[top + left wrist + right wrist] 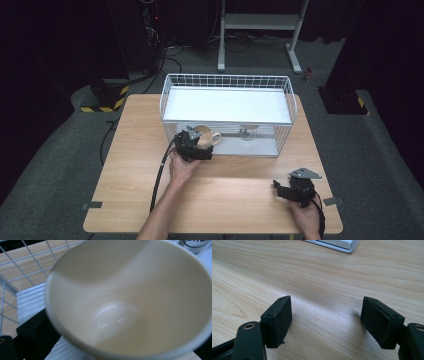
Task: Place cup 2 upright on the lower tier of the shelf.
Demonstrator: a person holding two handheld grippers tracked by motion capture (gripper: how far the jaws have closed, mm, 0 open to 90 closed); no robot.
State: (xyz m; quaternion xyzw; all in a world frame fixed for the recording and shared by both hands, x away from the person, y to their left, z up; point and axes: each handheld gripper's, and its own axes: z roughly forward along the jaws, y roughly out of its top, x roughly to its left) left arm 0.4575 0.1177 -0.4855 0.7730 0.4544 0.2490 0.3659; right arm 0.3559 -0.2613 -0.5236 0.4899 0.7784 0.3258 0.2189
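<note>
A cream ceramic mug [206,137] sits at the front left opening of a white wire basket [227,80], its handle pointing right and its glossy, empty inside [125,305] facing the left gripper view at close range. The left gripper [196,145] has hold of the mug at its near rim, with the person's left hand [181,167] behind it on the table. Further right inside the basket stands a clear glass [247,133]. The basket rests on the far half of a light wooden table [225,195]. At the table's near right corner the right gripper [287,191] lies low over bare wood, its jaws standing wide apart with nothing between them.
</note>
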